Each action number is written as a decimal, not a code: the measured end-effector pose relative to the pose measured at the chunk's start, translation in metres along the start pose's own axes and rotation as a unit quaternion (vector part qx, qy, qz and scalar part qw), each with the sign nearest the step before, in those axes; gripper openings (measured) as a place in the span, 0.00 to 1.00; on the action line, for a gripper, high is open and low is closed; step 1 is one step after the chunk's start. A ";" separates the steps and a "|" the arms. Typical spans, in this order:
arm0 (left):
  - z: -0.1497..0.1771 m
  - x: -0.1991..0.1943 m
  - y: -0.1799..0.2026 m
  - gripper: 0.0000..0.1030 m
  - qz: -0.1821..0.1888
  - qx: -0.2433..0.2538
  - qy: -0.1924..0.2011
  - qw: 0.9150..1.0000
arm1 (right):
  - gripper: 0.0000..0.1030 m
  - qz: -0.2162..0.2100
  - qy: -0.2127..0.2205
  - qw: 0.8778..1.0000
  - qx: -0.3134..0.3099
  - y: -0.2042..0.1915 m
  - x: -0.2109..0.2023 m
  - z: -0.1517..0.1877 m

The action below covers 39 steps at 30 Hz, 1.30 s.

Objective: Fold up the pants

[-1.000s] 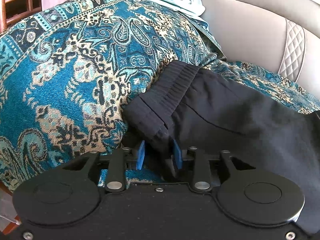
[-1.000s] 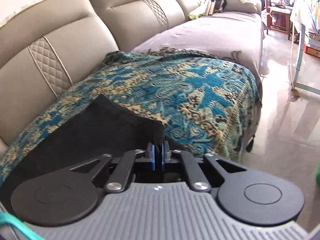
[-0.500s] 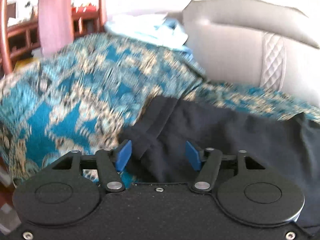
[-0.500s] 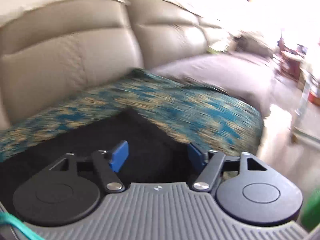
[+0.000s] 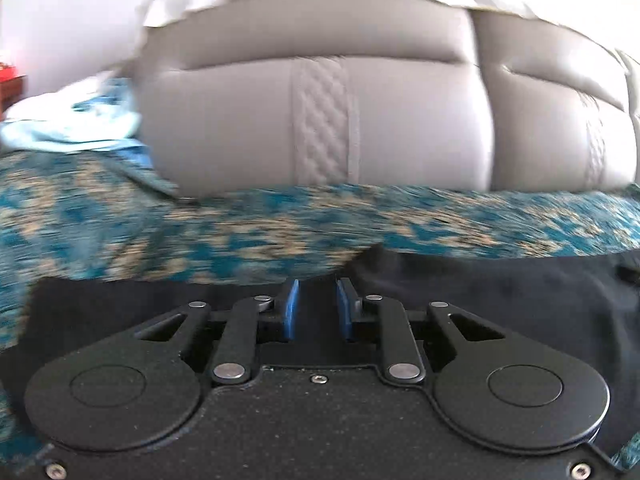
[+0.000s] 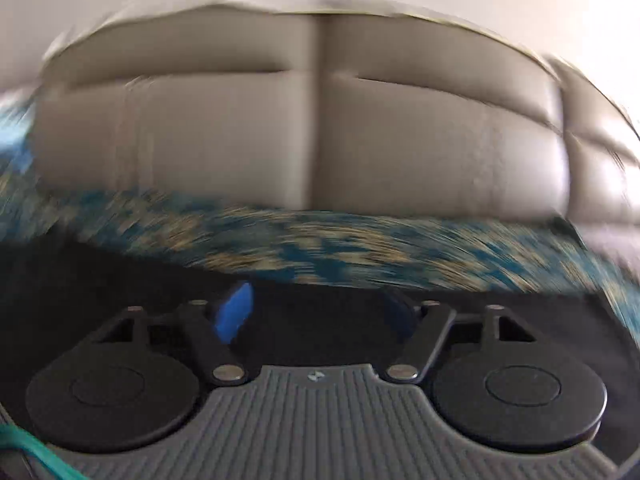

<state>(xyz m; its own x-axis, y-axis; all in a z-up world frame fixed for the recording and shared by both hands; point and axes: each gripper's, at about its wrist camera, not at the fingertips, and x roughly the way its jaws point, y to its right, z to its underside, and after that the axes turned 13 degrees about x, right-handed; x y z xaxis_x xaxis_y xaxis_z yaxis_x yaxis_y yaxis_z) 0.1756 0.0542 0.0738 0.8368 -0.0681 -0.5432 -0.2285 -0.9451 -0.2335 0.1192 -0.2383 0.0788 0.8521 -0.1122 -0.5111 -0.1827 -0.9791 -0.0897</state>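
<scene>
The black pants point(image 5: 500, 292) lie flat on a teal patterned throw point(image 5: 200, 232) over the sofa seat. My left gripper point(image 5: 316, 308) hovers at their far edge with its jaws closing. The blue pads stand a narrow gap apart, with dark cloth showing in the gap. I cannot tell if the pads pinch it. In the blurred right wrist view the pants point(image 6: 80, 280) fill the lower frame. My right gripper point(image 6: 318, 312) is open wide over them and its jaws are closing slightly. Nothing is gripped between its blue pads point(image 6: 236, 308).
The grey leather sofa backrest point(image 5: 320, 120) rises straight ahead of both grippers, right behind the throw point(image 6: 360, 248). A light blue cloth point(image 5: 68, 132) lies bunched at the far left on the sofa arm.
Both grippers let go of the pants' ends and swung round to face the sofa back. The left opened, then narrowed again; the right went from shut to wide open.
</scene>
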 end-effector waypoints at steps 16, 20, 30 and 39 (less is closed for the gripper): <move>-0.002 0.107 0.058 0.39 -0.049 0.036 -0.026 0.998 | 0.68 -0.094 -0.074 0.992 -0.048 -0.060 0.028 0.017; -0.002 0.109 0.052 0.49 -0.056 0.025 -0.030 0.998 | 0.70 -0.090 -0.076 0.993 -0.030 -0.051 0.036 0.013; -0.002 0.107 0.055 0.62 -0.089 0.038 -0.029 0.995 | 1.00 -0.052 -0.043 0.997 0.036 -0.028 0.035 0.018; -0.002 0.107 0.057 0.78 -0.115 0.043 -0.035 0.992 | 1.00 -0.120 -0.066 0.991 -0.008 -0.065 0.035 0.026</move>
<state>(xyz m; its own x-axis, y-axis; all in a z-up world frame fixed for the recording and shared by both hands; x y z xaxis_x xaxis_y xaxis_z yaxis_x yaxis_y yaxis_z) 0.2534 -0.0079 0.0038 0.8361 0.1717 -0.5210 -0.0791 -0.9021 -0.4242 0.1487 -0.1745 0.0445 0.7984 0.1453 -0.5843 0.0257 -0.9778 -0.2080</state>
